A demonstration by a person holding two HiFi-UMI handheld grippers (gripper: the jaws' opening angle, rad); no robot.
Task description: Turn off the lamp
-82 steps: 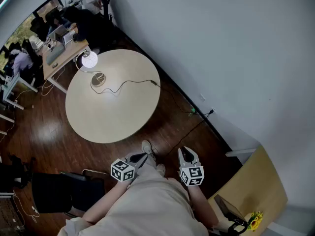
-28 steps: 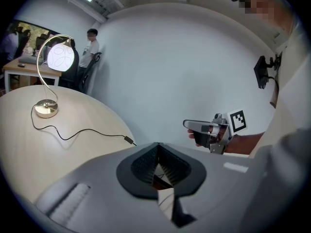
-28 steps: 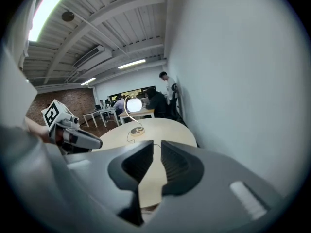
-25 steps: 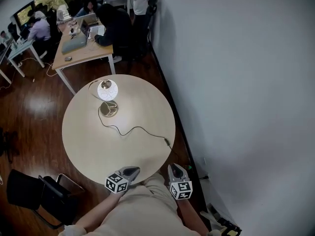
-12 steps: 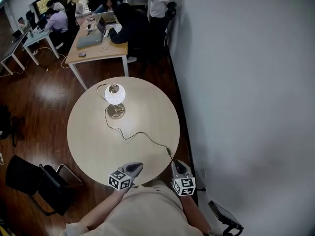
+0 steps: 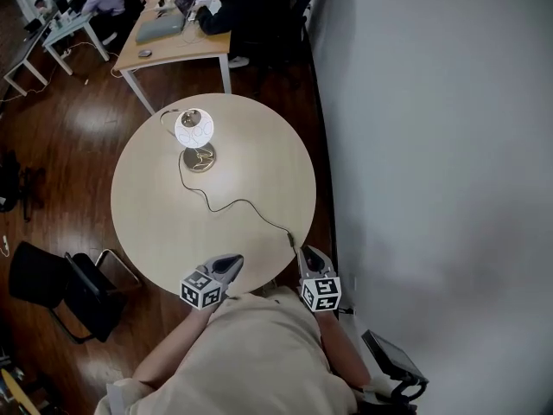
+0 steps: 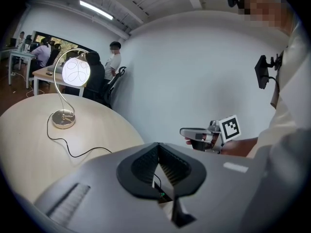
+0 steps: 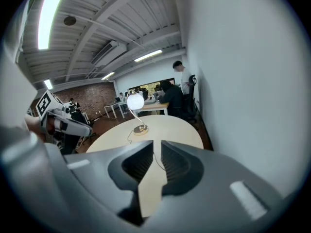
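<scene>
Currently: lamp (image 6: pixel 195 141) lit, upright on far-left part of round table (image 6: pixel 259 145); cord (image 6: pixel 233 201) trails to near edge. Left gripper (image 6: pixel 226 264) at near edge, jaws pressed together, empty. Right gripper (image 6: pixel 309 256) near cord end, jaws slightly apart, empty.

Bright even room light, lit lamp (image 6: pixel 193 129) glowing, ceiling strips (image 8: pixel 48 13) glaring, fisheye-bent edges, dark corners.

The head view looks steeply down on the round beige table (image 6: pixel 173 223); both gripper views look low across it, sharing the lit white globe lamp (image 6: pixel 193 129).
</scene>
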